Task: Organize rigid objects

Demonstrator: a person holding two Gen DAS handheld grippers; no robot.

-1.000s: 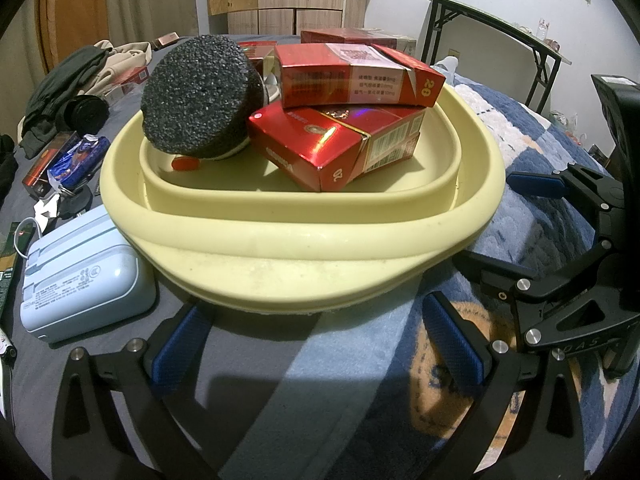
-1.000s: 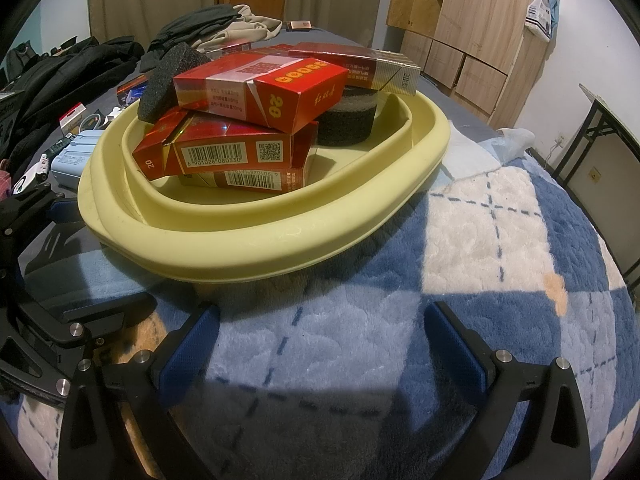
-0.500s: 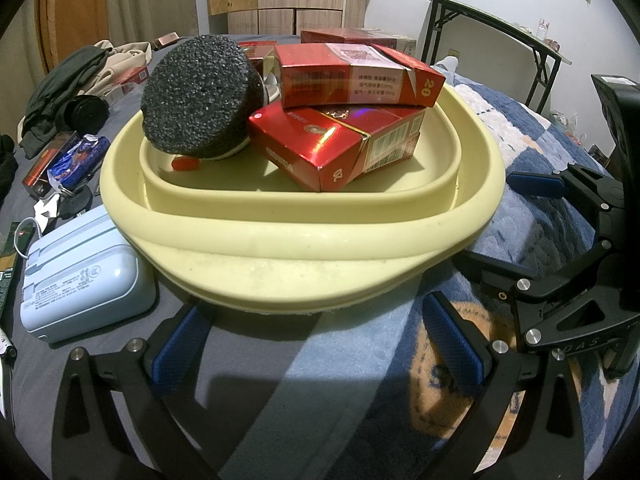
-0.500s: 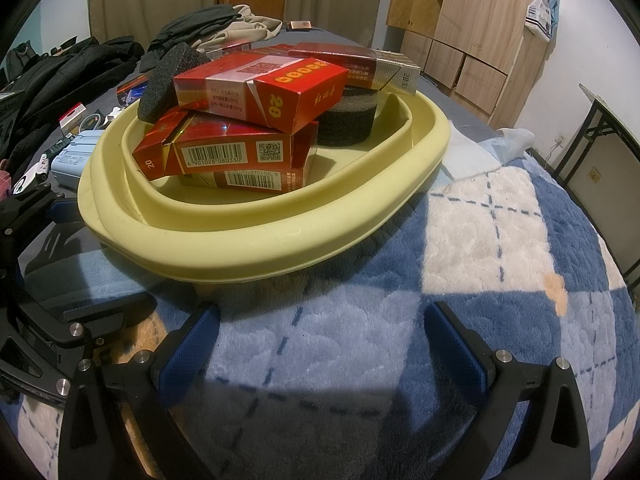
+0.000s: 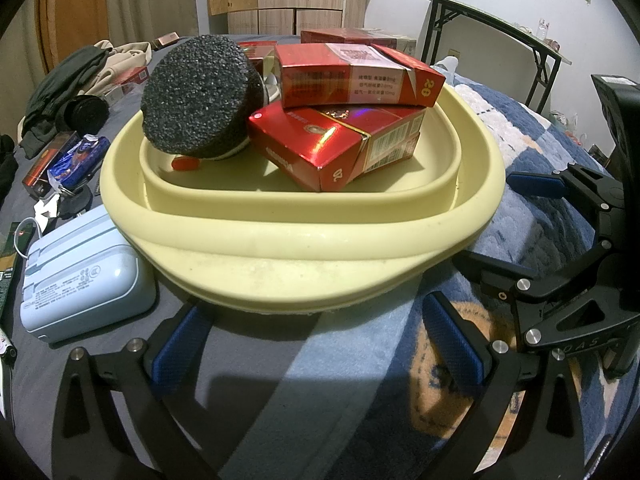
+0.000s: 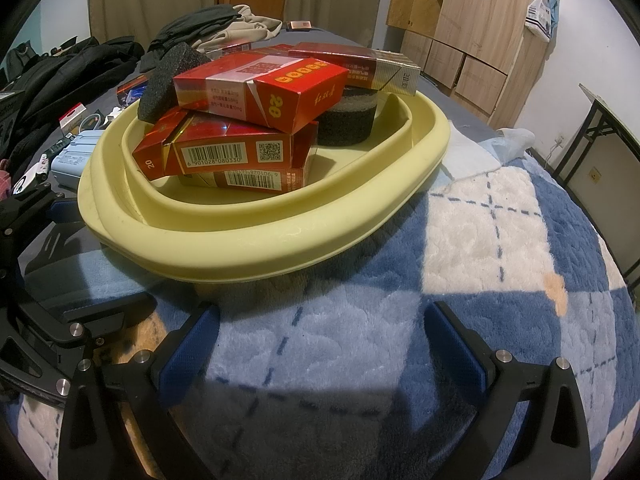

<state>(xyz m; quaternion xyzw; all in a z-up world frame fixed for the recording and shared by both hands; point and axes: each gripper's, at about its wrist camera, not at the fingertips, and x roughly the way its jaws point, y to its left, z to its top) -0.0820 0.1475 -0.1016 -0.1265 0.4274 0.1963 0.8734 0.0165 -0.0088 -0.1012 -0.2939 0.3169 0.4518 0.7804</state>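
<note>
Nothing was seen to have moved since the earlier frames. Both tongs were held wide apart and nothing was gripped by the left gripper (image 5: 316, 344) or by the right gripper (image 6: 320, 344); both were kept low over the blue checked blanket (image 6: 500, 248), near the yellow basin (image 5: 304, 240). Red cigarette boxes (image 5: 360, 80) were stacked inside the basin, and a black sponge disc (image 5: 200, 96) was leaned against its left inner wall. A pale blue case (image 5: 84, 276) was laid just beside the basin.

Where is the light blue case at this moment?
In the left wrist view, the light blue case lies on the bed at the left, right beside the yellow basin and ahead of the left gripper.
</note>
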